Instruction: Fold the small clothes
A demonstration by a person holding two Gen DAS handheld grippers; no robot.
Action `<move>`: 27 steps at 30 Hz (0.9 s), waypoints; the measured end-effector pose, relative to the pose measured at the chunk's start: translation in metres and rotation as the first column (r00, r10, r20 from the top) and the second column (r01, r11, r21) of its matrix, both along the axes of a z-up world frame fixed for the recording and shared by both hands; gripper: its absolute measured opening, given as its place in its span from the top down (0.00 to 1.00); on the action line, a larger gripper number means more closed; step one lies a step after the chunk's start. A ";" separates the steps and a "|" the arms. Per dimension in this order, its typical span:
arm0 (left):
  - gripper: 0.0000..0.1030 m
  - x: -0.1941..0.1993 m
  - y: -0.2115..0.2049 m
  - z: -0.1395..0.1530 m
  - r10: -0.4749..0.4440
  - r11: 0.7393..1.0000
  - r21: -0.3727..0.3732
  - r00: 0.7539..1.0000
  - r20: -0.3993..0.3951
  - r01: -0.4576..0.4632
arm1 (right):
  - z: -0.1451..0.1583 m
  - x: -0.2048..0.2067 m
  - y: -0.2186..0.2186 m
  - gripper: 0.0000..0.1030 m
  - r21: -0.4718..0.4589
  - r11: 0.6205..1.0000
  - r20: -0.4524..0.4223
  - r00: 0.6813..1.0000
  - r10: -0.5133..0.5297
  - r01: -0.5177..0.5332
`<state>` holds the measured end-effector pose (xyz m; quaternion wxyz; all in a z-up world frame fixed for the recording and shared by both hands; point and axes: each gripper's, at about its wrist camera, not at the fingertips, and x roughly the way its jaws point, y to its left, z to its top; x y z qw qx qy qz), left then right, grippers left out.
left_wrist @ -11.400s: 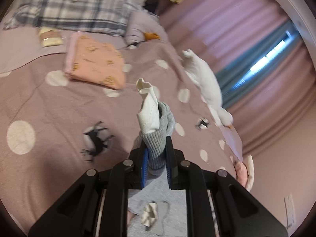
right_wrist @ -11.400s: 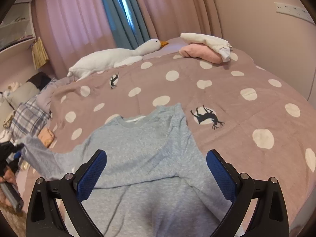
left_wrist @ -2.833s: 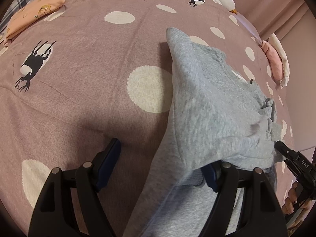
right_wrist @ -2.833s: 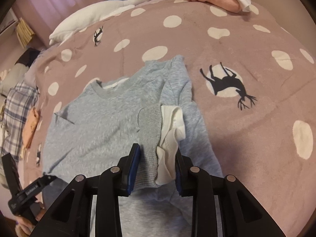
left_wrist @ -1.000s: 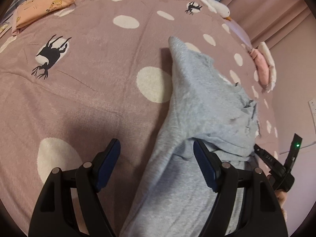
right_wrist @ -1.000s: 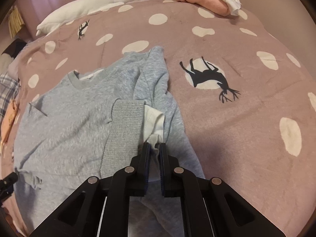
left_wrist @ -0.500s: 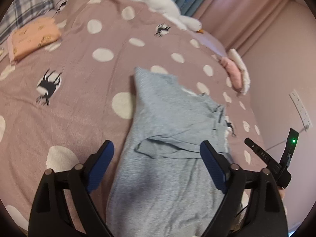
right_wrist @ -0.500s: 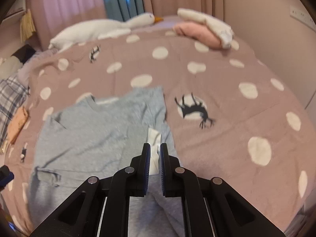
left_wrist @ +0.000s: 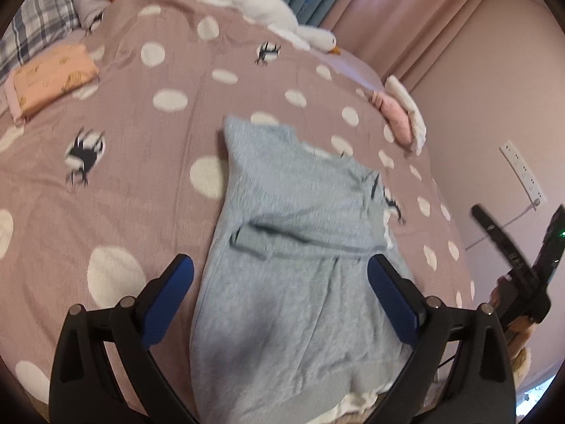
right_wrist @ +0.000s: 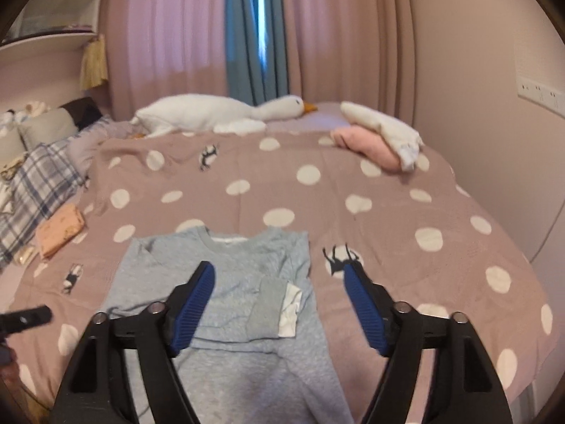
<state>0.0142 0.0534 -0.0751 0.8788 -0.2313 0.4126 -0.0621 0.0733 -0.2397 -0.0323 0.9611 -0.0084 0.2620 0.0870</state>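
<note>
Both of our grippers now hang empty above the grey sweatshirt (right_wrist: 226,304), which lies flat on the spotted bedspread (right_wrist: 388,190) near the bed's front edge, collar toward the far side. A second ago the right gripper (right_wrist: 277,309) was pinched shut on the right sleeve cuff (right_wrist: 268,309); its jaws have just been opening and now stand wide apart with nothing between them, the cuff lying across the chest with its white lining showing. The left gripper (left_wrist: 280,298) has also just been opening further and stands wide, nothing pressed between its pads; the left cuff (left_wrist: 250,242) rests folded inward on the body. With both sleeves folded in and let go, we judge the sleeve step done. What remains looks like folding the hem up toward the collar.
</note>
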 end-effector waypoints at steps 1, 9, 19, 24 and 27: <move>0.04 -0.003 0.002 -0.007 -0.003 1.000 -0.010 1.000 -0.027 0.003 | 0.001 -0.004 -0.003 0.16 -0.001 1.000 0.009 1.000 0.012 -0.012; 0.05 -0.024 0.013 -0.054 -0.028 0.996 -0.084 0.977 -0.212 0.010 | -0.020 -0.030 -0.038 0.13 0.061 0.997 -0.090 0.995 0.044 -0.039; 0.22 -0.044 -0.005 -0.087 -0.141 0.980 -0.177 0.942 -0.304 0.089 | -0.089 -0.057 -0.077 0.13 0.081 0.997 -0.340 0.940 0.011 0.018; 0.24 -0.047 -0.010 -0.091 -0.174 0.975 -0.187 0.938 -0.300 0.121 | -0.110 -0.070 -0.087 0.13 0.076 0.996 -0.423 0.906 -0.003 0.039; 0.24 -0.054 -0.014 -0.093 -0.215 0.964 -0.218 0.930 -0.297 0.153 | -0.120 -0.079 -0.090 0.15 0.120 0.992 -0.471 0.882 0.023 0.039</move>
